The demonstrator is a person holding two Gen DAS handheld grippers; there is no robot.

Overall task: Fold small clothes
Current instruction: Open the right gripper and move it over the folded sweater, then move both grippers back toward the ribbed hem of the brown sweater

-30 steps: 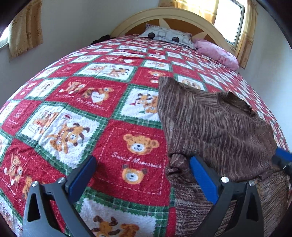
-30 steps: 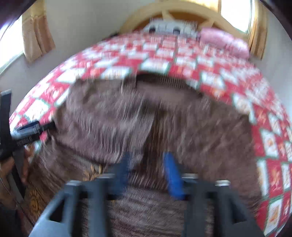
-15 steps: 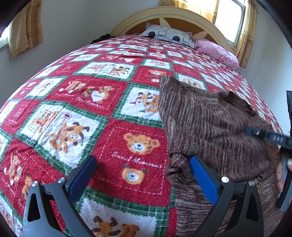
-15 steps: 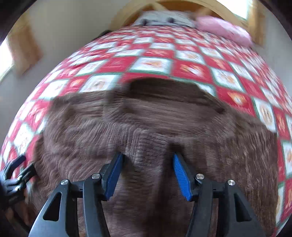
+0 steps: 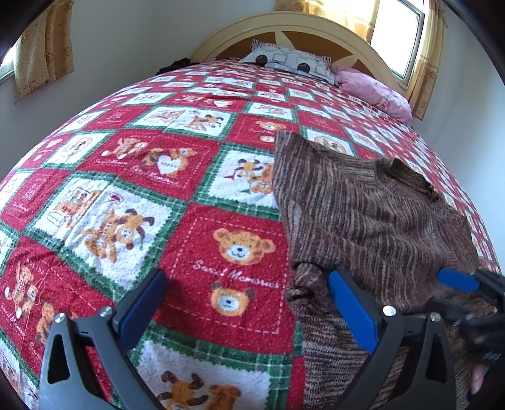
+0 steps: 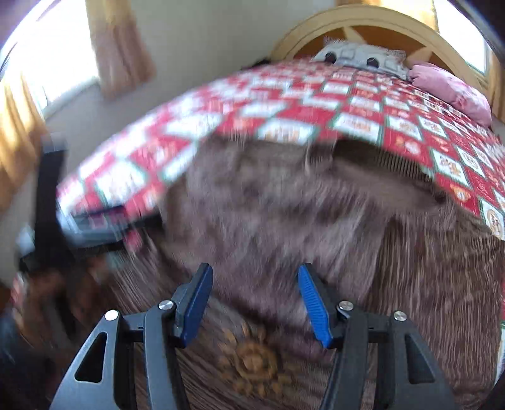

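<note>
Presently on the bed [image 5: 126,176]: one brown knit garment [image 5: 363,214], spread mostly flat on the teddy-bear quilt, neck opening toward the headboard [image 5: 284,28], hem toward the cameras. Its near left portion is bunched and doubled over itself, so a fold looks begun or about to be made; a golden motif [image 6: 249,359] shows on the fabric at the hem.

Left gripper [image 5: 246,302]: fingers spread wide, nothing between them. One finger [image 5: 350,306] sits over the garment's left edge, the other over bare quilt, so the gripper straddles that edge, probably staged to take it.

Right gripper [image 6: 252,299]: fingers parted about halfway, hovering over the middle of the garment near the hem, not pinching cloth. This view is blurred, so contact with the fabric cannot be told. In the left wrist view it appears at the far right, above the garment's near right part.

Edges and room: the garment's left edge runs straight and clear of other things. Open quilt lies to the left and beyond the collar; two pillows [image 5: 372,88] lie well apart at the headboard. Folding inward or away meets no obstacle.
</note>
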